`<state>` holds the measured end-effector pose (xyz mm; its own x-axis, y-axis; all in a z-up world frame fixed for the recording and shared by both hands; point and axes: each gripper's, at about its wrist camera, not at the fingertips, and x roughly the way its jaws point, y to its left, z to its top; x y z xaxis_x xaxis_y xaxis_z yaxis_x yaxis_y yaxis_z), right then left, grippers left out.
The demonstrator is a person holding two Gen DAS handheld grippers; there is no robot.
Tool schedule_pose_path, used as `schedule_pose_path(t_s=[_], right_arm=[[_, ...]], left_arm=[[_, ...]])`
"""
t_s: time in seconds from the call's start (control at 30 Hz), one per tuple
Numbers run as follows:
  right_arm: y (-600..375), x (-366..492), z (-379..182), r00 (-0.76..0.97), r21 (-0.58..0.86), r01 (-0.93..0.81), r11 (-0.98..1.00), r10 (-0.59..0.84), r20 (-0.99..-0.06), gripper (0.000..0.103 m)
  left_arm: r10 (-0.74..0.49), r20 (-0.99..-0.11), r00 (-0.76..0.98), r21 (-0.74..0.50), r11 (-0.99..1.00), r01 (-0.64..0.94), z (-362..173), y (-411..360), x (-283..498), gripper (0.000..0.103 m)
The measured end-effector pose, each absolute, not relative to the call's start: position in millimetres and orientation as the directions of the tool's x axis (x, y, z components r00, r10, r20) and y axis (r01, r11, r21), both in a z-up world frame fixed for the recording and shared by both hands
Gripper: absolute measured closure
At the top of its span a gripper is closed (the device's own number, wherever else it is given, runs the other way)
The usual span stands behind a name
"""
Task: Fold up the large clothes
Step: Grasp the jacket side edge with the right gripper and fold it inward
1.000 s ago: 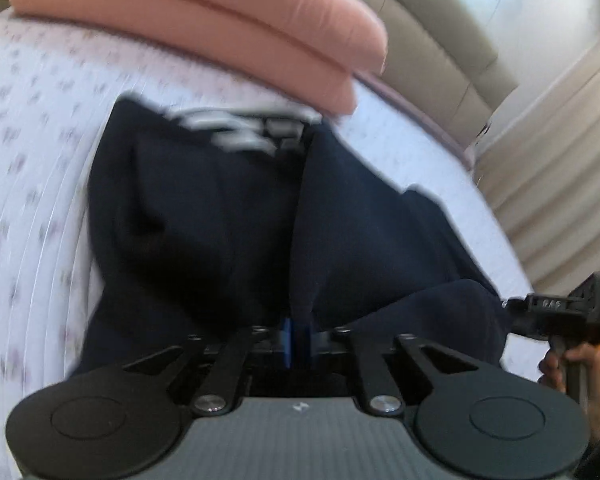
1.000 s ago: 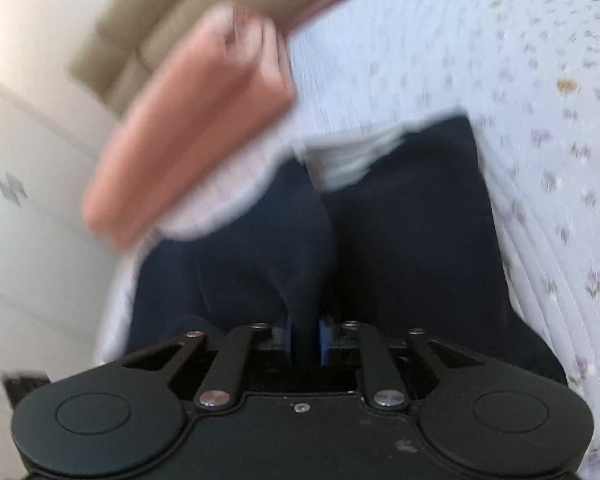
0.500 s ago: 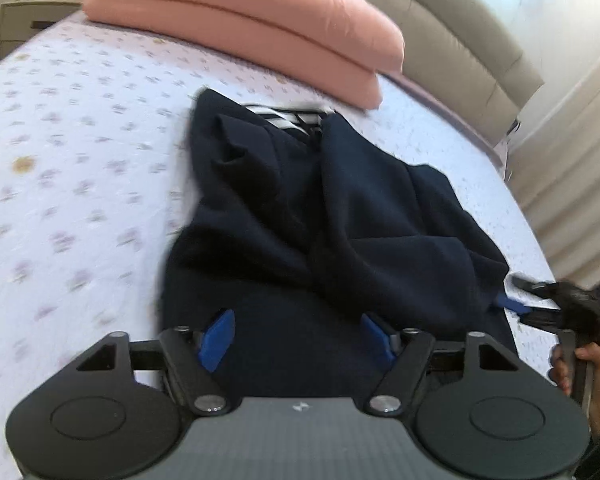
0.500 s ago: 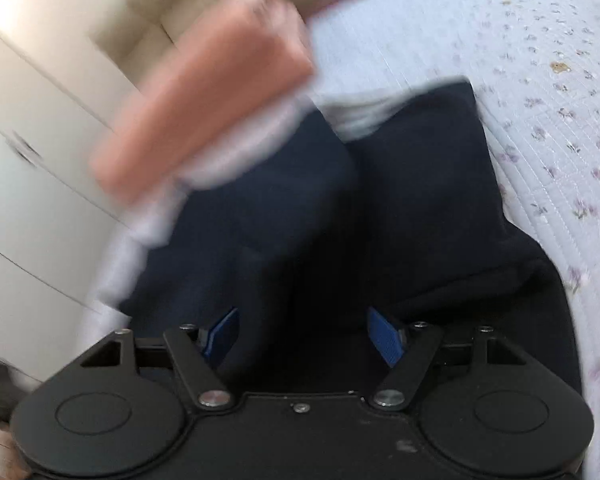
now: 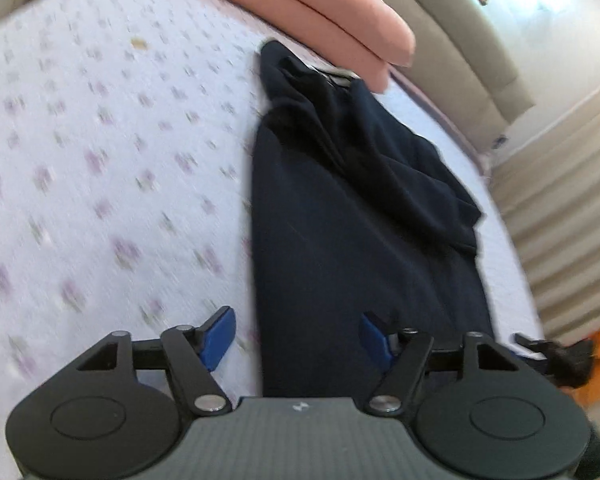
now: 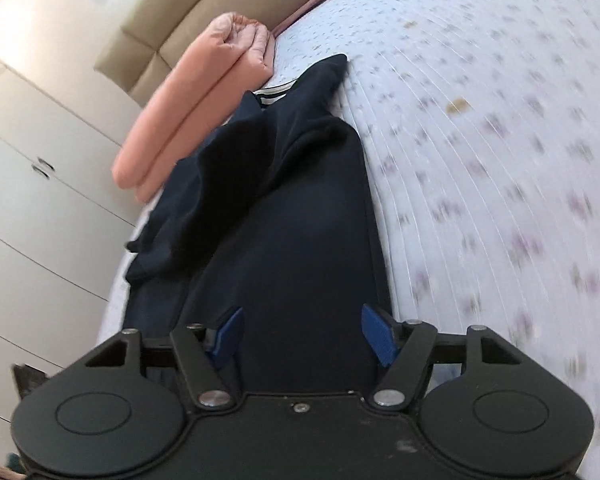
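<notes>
A dark navy garment (image 5: 360, 216) lies lengthways on the flowered bedspread (image 5: 100, 152), its striped collar end near the pink pillows. A sleeve is folded over its far part. My left gripper (image 5: 298, 338) hangs over the garment's near left edge, blue pads apart, jaws closing a little, nothing pressed between them. In the right wrist view the same garment (image 6: 300, 232) runs away from my right gripper (image 6: 304, 334), whose blue pads stand wide over the near cloth, jaws closing slightly, not gripping. The right gripper's tip (image 5: 556, 354) shows at the left view's right edge.
Two stacked pink pillows (image 5: 320, 12) lie at the head of the bed against a beige padded headboard (image 5: 472, 48). White wardrobe doors (image 6: 32, 184) stand beside the bed. Pleated curtains (image 5: 568, 208) hang on the other side. The bedspread (image 6: 500, 160) stretches wide beside the garment.
Both grippers let go of the dark cloth, their jaws opened, and both drew back toward the garment's near end. The garment now lies flat and long.
</notes>
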<state>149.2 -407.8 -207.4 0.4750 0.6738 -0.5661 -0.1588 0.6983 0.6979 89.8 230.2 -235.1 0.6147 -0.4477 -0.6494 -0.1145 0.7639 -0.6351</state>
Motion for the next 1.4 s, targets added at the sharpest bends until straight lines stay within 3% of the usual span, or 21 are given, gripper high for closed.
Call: schedule_pose_path(t_s=[0.07,0.13,0.43,0.67,0.93,1.0,1.03,1.07,1.1,1.17,1.27,1.4], right_arm=[[-407,135,-205,0.458,0.711,-0.157,0.685,0.688,-0.562,0.024],[-408,120,-205,0.451,0.718,-0.153,0.679,0.695,-0.56,0.024],[-422,40,-209,0.401,0.738,-0.104,0.667,0.707,-0.583,0.024],[-453,3,-205,0.486,0.681,-0.007,0.733,0.597,-0.638,0.023],[-444,1,-221,0.418,0.771,-0.012,0.637,0.704,-0.574,0.022],[-440,-2,-224,0.376,0.798,0.004,0.603,0.739,-0.56,0.037],[-437,-4,-227,0.352,0.805,0.024,0.592,0.749,-0.561,0.071],[-434,-7,-228,0.354,0.796,0.034,0.604,0.738,-0.575,0.094],[-433,-11,-227,0.372,0.781,0.034,0.623,0.718,-0.589,0.094],[-435,-15,-222,0.418,0.792,0.03,0.61,0.712,-0.565,0.094],[-440,-20,-209,0.511,0.834,0.031,0.55,0.709,-0.486,0.095],[-433,-14,-180,0.53,0.822,-0.045,0.568,0.711,-0.462,0.095]], left_arm=[[-0.495,-0.634,0.594,-0.671,0.734,-0.105,-238,227,83,0.047],[-0.496,-0.643,0.584,-0.661,0.744,-0.095,-239,221,73,0.05],[-0.587,-0.628,0.51,-0.699,0.714,-0.039,-246,199,21,0.049],[-0.63,-0.621,0.466,-0.715,0.699,-0.008,-249,200,15,0.049],[-0.67,-0.611,0.422,-0.735,0.678,0.013,-257,184,11,0.049],[-0.68,-0.607,0.411,-0.742,0.67,0.013,-259,184,5,0.049],[-0.683,-0.607,0.406,-0.743,0.669,0.013,-260,184,3,0.049],[-0.689,-0.604,0.402,-0.747,0.665,0.017,-260,184,2,0.052],[-0.698,-0.598,0.394,-0.753,0.658,0.024,-261,185,-1,0.056],[-0.688,-0.6,0.409,-0.741,0.67,0.04,-260,184,-4,0.089],[-0.685,-0.565,0.461,-0.743,0.665,0.076,-256,184,-6,0.092],[-0.659,-0.538,0.527,-0.721,0.683,0.118,-239,184,-5,0.093]])
